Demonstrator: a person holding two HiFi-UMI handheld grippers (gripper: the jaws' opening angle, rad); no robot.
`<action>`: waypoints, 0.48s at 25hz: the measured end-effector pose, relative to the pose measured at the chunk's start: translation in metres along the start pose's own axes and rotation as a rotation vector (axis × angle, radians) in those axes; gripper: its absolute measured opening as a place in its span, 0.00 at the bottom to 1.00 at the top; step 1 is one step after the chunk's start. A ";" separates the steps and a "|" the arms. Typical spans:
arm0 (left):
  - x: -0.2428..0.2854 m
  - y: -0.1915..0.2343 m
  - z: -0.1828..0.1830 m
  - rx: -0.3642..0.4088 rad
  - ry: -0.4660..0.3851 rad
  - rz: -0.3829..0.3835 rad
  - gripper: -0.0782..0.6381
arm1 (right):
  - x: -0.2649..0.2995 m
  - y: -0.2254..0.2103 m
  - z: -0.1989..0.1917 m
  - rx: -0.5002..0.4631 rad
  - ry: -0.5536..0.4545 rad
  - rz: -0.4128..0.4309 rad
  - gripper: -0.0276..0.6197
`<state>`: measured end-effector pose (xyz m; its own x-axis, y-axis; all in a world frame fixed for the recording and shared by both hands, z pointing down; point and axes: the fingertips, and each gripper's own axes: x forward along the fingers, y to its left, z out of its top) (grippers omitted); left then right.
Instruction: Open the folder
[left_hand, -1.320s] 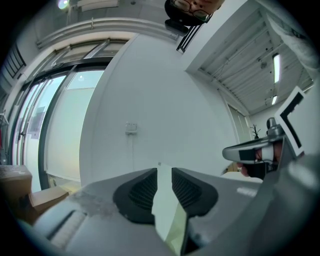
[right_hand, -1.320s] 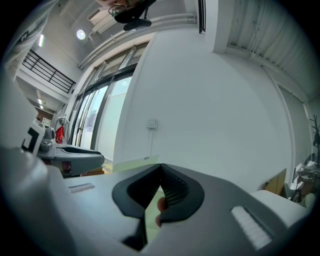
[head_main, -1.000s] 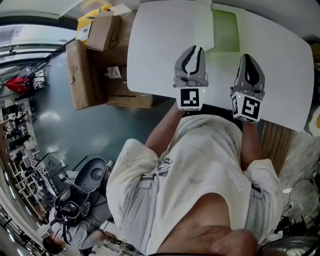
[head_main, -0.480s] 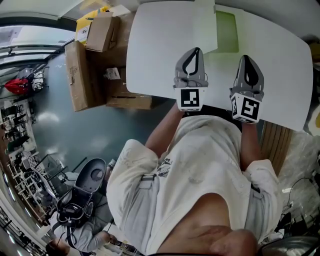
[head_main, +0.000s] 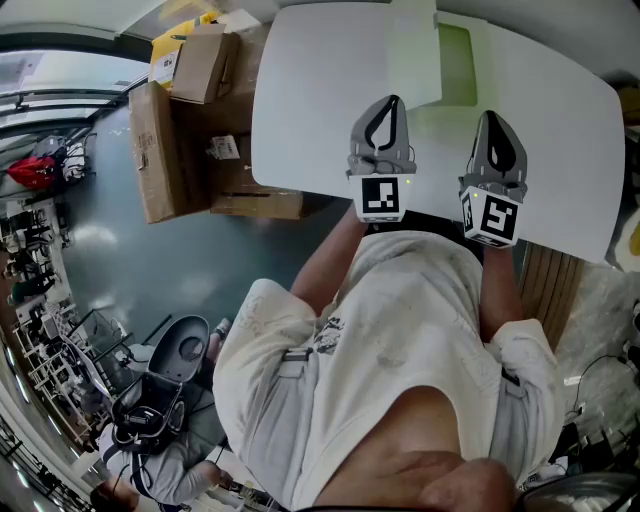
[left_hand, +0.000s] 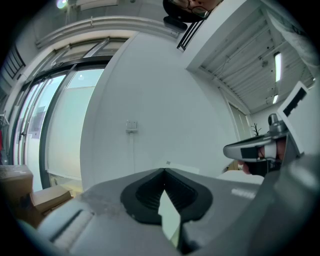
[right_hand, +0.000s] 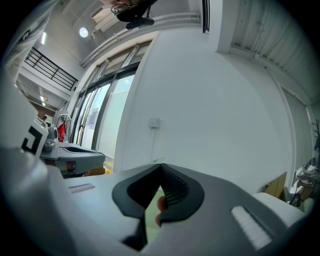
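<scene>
The folder lies flat at the far side of the white table. It is pale green, with a white cover over its left part. My left gripper is shut just short of the cover's near edge, and I see nothing held in it. To its right my right gripper is shut too, near the folder's near right corner. In the left gripper view the jaws meet, with a pale green sliver in the gap behind the tips. The right gripper view shows shut jaws facing a white wall.
Brown cardboard boxes and a yellow box stand on the floor left of the table. My own body fills the lower middle of the head view. A wheeled stool stands at the lower left.
The left gripper's jaws went from open to shut. The white cover's edge now lies slightly further right over the green. Neither hand has moved.
</scene>
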<state>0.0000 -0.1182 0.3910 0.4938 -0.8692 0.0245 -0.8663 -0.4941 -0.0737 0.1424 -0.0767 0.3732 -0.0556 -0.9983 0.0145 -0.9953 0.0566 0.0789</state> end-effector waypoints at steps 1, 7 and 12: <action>0.000 0.000 -0.001 -0.003 0.001 0.002 0.12 | 0.000 0.000 -0.001 0.000 0.001 -0.001 0.04; 0.001 -0.001 -0.001 0.003 0.004 0.001 0.12 | -0.001 -0.001 0.000 -0.005 0.003 -0.001 0.05; 0.001 0.001 0.000 0.002 0.005 0.003 0.12 | -0.001 -0.001 0.001 -0.014 0.001 0.000 0.05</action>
<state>-0.0003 -0.1191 0.3915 0.4906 -0.8709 0.0297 -0.8677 -0.4914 -0.0753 0.1435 -0.0756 0.3723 -0.0553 -0.9984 0.0154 -0.9941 0.0564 0.0926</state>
